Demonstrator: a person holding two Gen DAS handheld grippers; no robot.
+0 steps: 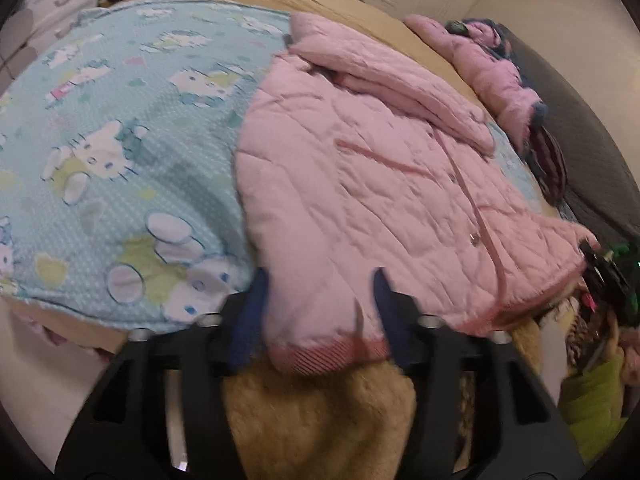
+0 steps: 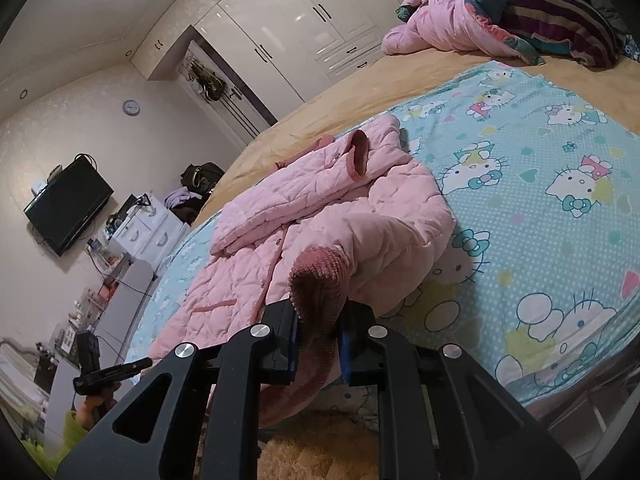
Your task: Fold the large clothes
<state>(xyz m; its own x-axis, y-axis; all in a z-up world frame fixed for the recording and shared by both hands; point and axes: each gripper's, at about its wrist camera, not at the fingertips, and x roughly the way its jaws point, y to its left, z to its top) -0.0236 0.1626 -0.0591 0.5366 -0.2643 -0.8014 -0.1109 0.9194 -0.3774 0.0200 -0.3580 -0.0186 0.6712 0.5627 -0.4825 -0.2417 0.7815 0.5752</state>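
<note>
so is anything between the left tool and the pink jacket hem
Nothing visible. The left tool straddles the hem of the pink jacket, with no other item between. The right tool is shut on the ribbed cuff.

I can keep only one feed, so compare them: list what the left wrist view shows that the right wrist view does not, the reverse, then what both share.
Only the left wrist view: the left tool straddling the pink jacket's ribbed hem; whether it grips is unclear.

Only the right wrist view: the right tool shut on the jacket's ribbed cuff, the wall television, the wardrobe and the white drawers.

Both: the jacket, the cartoon-cat sheet and the clothes pile at the bed's far end.
</note>
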